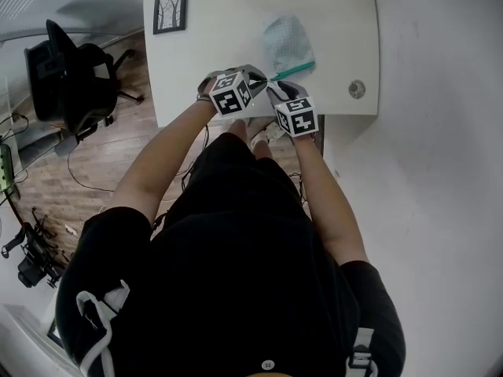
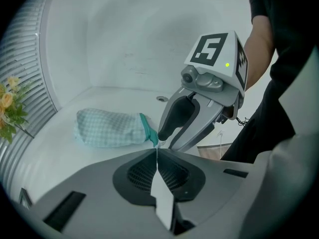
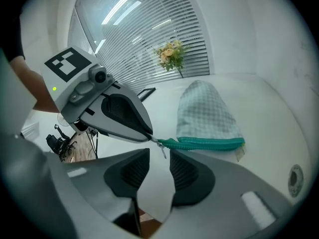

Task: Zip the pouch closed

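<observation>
White table (image 1: 330,22), left claw (image 2: 156,151) pinching checked pouch (image 2: 107,128)

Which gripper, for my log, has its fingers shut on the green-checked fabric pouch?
The left gripper: fingers pinch the teal zipper end of the pouch; the right gripper's fingers stand apart.

"How many claws is that?"
"Two: one left gripper (image 2: 156,151), one right gripper (image 3: 159,152)."
"And around them?"
"One pouch (image 1: 288,42) just ahead, on one table (image 1: 220,53). One framed picture (image 1: 170,12) beyond the left claw, one grommet (image 1: 357,89) right of the right claw, one office chair (image 1: 71,77), one bunch of flowers (image 3: 170,54)."
</observation>
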The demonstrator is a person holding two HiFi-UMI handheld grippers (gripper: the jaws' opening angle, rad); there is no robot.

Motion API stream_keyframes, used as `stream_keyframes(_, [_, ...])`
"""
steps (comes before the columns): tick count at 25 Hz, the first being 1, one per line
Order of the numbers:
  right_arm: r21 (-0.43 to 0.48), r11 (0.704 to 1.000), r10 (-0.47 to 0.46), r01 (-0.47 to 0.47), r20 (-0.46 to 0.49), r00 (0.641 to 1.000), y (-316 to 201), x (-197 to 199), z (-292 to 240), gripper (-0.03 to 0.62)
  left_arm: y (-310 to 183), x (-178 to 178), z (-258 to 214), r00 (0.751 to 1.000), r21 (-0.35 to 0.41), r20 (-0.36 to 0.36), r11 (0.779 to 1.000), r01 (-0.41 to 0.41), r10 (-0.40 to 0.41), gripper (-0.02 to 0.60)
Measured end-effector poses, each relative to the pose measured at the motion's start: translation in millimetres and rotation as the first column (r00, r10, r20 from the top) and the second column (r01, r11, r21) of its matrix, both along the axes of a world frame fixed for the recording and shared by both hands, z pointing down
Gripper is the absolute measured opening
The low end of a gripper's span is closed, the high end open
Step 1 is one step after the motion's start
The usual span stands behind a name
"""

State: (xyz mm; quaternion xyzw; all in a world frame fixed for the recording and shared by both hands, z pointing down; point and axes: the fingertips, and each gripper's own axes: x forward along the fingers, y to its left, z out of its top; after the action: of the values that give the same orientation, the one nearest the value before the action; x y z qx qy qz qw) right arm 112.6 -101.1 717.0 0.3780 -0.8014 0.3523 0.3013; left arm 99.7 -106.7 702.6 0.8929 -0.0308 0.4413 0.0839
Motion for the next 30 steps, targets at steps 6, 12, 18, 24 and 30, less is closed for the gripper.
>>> stream_keyframes(6, [0.014, 1.000, -0.003, 0.003, -0.028, 1.000, -1.7, 4.4, -1.7, 0.052, 1.3, 2.7, -4.4, 1.000, 0.008, 0.000, 1.000, -0.011, 0.011, 0.014])
stream_keyframes(12, [0.013, 1.000, -0.016, 0.017, -0.037, 0.999, -0.5, 4.7, -3.3, 0.015, 2.2, 3.1, -5.7, 1.000, 0.017, 0.003, 1.000, -0.010, 0.010, 0.012])
stream_keyframes(18, [0.014, 0.999, -0.028, 0.029, -0.050, 0.998, -0.5, 7.8, -5.4, 0.015, 1.7, 3.6, -6.5, 1.000, 0.025, 0.010, 1.000, -0.007, 0.006, 0.012])
stream_keyframes(24, [0.010, 0.999, -0.036, 0.037, -0.057, 0.998, -1.0, 7.6, -3.9, 0.015, 1.6, 2.4, -4.6, 1.000, 0.028, 0.017, 1.000, -0.009, 0.009, 0.011])
stream_keyframes(30, [0.006, 0.999, -0.046, 0.046, -0.057, 0.997, -0.3, 7.5, -4.7, 0.015, 2.4, 1.1, -4.6, 1.000, 0.026, 0.025, 1.000, -0.007, 0.006, 0.011])
